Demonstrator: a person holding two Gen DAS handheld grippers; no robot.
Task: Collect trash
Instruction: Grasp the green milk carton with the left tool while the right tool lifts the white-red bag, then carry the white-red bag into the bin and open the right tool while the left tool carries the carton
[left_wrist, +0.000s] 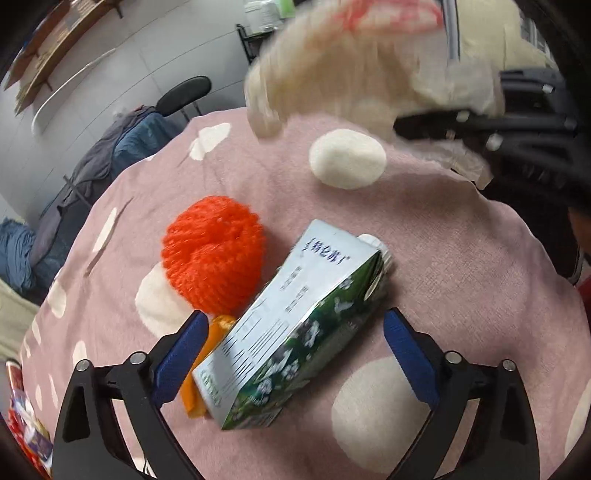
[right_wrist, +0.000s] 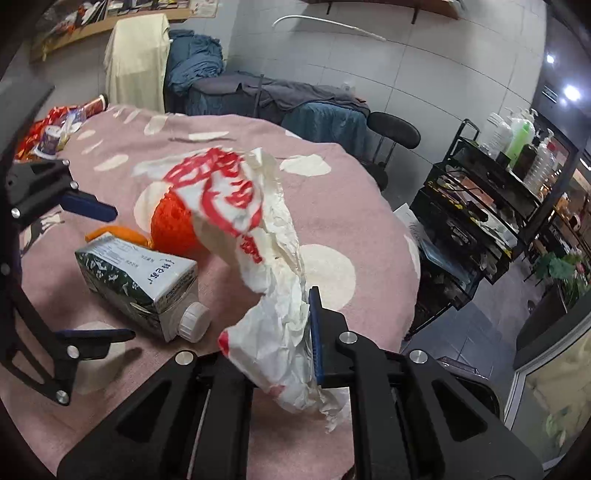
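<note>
At the bottom of the left wrist frame, the carton (left_wrist: 291, 325) fills most of the gap between the spread jaws of the left gripper (left_wrist: 293, 350). The orange mesh ball (left_wrist: 214, 254) and orange wrapper (left_wrist: 207, 362) crowd its left side; bare pink cloth (left_wrist: 461, 266) lies open to the right.

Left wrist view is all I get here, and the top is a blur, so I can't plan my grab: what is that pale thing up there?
Observer: A crumpled white wrapper with red print, clamped in the right gripper.
Operator: Does the milk carton have a cap?
Observer: Yes, the milk carton has a white screw cap, pointing toward the right gripper.
Operator: More trash anywhere?
Observer: Red packets and a small cup at the table's far edge.
</note>
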